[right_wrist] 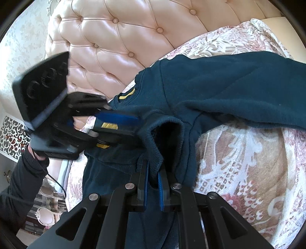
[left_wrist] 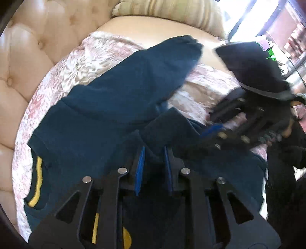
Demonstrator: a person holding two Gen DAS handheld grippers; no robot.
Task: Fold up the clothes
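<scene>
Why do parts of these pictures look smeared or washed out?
Left wrist view: the window at top right is blown out white, and the other gripper is motion-blurred. Right wrist view: the other gripper smears too; fisheye bends the headboard.

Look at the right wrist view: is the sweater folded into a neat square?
No. The sweater sprawls unfolded across the blanket, its cuff pinched in the right tool.

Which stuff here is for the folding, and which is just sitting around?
For the folding:
dark blue sweater
left gripper
right gripper

Just there:
lacy bedspread
tufted pink headboard
striped pillow
</scene>
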